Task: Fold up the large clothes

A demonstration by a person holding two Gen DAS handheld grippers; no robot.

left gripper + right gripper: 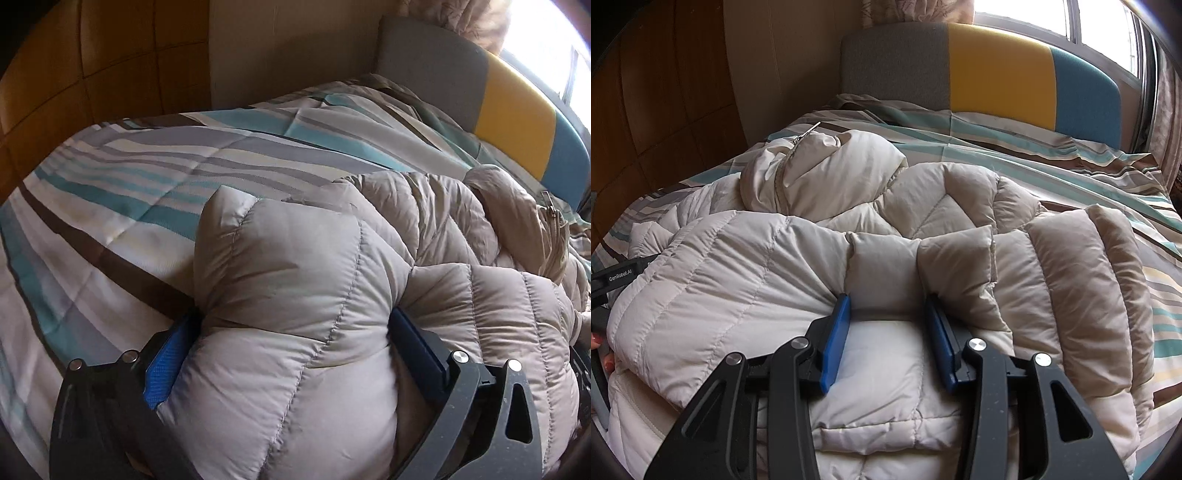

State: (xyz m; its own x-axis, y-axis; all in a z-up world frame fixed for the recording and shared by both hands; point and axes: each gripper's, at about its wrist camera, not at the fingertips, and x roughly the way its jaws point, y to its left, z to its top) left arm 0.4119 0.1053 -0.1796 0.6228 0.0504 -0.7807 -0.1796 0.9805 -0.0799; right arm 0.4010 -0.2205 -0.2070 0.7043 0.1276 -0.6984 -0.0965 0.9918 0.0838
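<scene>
Lying on the striped bed (pixel 1052 155), the puffy beige coat (pixel 738 266) ran lengthwise toward the headboard (pixel 997 66), collar far. You closed each hand-held gripper, left (pixel 295 328) and right (pixel 886 306), around a thick fold of its near hem, probably to carry that end over.
</scene>
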